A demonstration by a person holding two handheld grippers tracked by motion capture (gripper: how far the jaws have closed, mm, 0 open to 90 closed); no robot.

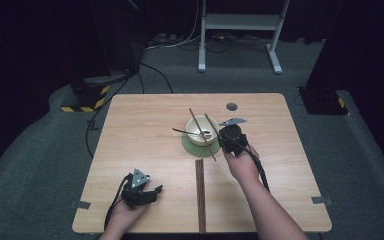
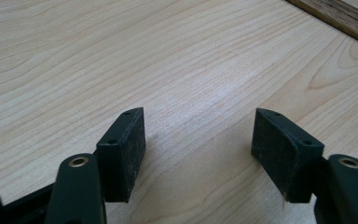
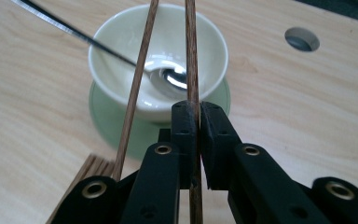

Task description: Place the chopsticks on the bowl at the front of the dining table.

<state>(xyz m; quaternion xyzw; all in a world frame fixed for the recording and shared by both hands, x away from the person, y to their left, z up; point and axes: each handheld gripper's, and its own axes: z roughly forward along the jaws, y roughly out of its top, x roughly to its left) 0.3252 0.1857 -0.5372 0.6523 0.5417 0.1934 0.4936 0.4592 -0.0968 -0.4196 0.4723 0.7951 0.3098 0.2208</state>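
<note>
Chopsticks: two brown sticks; one (image 3: 192,56) clamped in the right gripper, the other (image 3: 137,79) loose, lying across the bowl rim with its lower end down by the dark strip
Right gripper (image 3: 198,116): jaws pinched tight on the one chopstick, just below the bowl in its own view; in the high view it (image 1: 230,136) sits right of the bowl, centre of frame
Bowl (image 1: 202,131): pale, upright on a green saucer (image 1: 196,147), centre of the table (image 1: 140,130)
Spoon (image 1: 192,133): metal, bowl end inside the bowl, handle sticking out over the rim to the left
Left gripper (image 2: 198,140): jaws spread wide, nothing between them, low over bare wood; lower left of the high view (image 1: 145,192)
Dark strip (image 1: 200,195): set into the tabletop, runs from below the saucer to the bottom edge
Hole (image 1: 231,106): round grey, upper right of the bowl
</note>
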